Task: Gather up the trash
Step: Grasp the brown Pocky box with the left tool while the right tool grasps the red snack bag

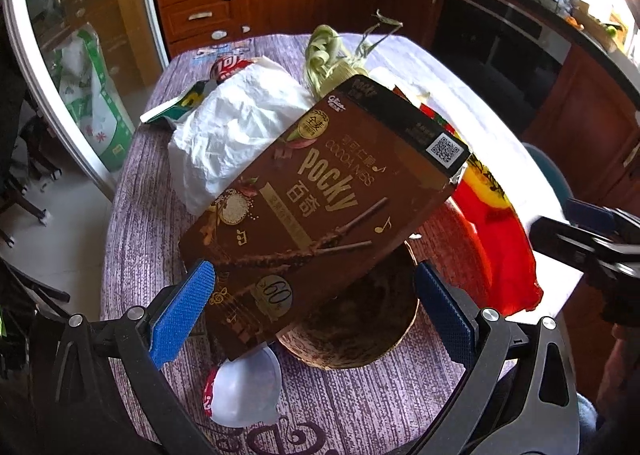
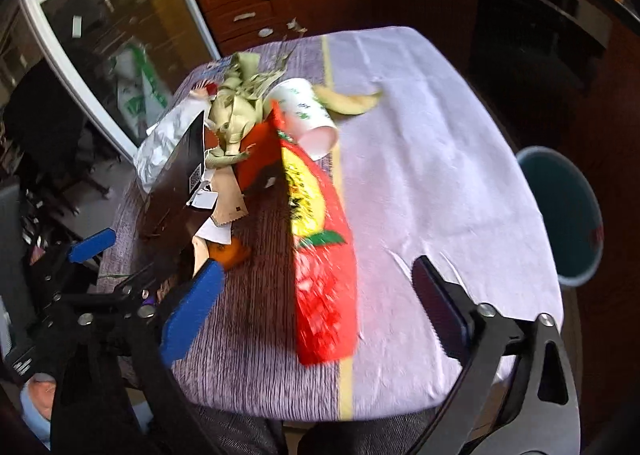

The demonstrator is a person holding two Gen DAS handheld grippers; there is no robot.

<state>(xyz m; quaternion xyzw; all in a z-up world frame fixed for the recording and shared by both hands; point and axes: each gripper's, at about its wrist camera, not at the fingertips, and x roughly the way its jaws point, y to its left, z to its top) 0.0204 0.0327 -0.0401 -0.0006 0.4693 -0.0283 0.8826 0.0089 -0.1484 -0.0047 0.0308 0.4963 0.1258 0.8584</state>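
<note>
left hand-held gripper (image 1: 312, 305) spread wide, straddling pocky box (image 1: 320, 191) that's leaning on coconut shell (image 1: 360, 331), not pinching yet | right hand-held gripper (image 2: 316, 313) released, hovering over red snack bag (image 2: 320, 255) on counter (image 2: 440, 175), lining up for pickup | bin (image 2: 568, 215) waiting beside counter

The Pocky box (image 1: 320, 199) covers most of a round brown husk (image 1: 360, 327) and part of a crumpled white bag (image 1: 236, 127). The right wrist view is motion-blurred — print on the red snack wrapper (image 2: 320, 255) is unreadable. A teal bin (image 2: 568, 215) sits partly behind the table edge (image 2: 520, 159).
</note>
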